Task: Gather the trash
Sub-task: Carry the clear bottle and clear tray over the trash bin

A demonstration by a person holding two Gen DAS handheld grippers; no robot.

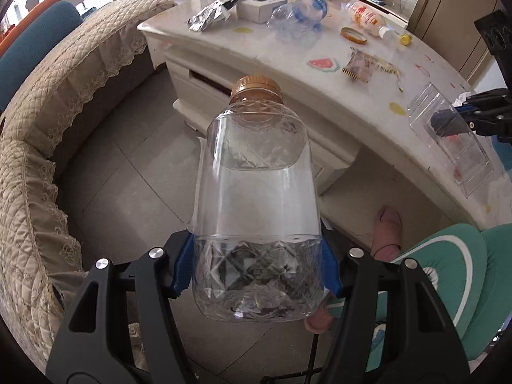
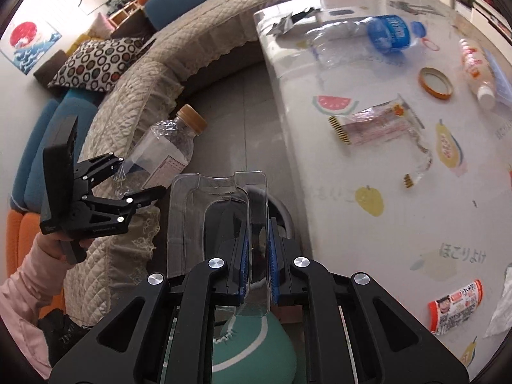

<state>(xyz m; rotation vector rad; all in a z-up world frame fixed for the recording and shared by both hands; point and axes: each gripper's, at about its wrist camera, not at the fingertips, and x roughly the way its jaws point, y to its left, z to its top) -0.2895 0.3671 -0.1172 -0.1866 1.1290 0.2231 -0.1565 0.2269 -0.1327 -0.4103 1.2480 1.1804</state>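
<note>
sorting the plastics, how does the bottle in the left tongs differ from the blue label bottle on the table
The brown-capped bottle keeps its full shape; the blue-label bottle is crushed. The brown-capped one is held in the air by the left tongs; the blue-label one lies on its side on the table. Both are clear, capped plastic and look empty.

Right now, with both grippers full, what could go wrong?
1. The left gripper clamps only the base of the clear bottle, which sticks far out past the pads; a quick swing might twist it loose.
2. The right gripper pinches a thin wall of the clear plastic tray; it may flex and slip.
3. Both loads hang beyond the table edge, over the floor, so a drop probably lands there.
</note>
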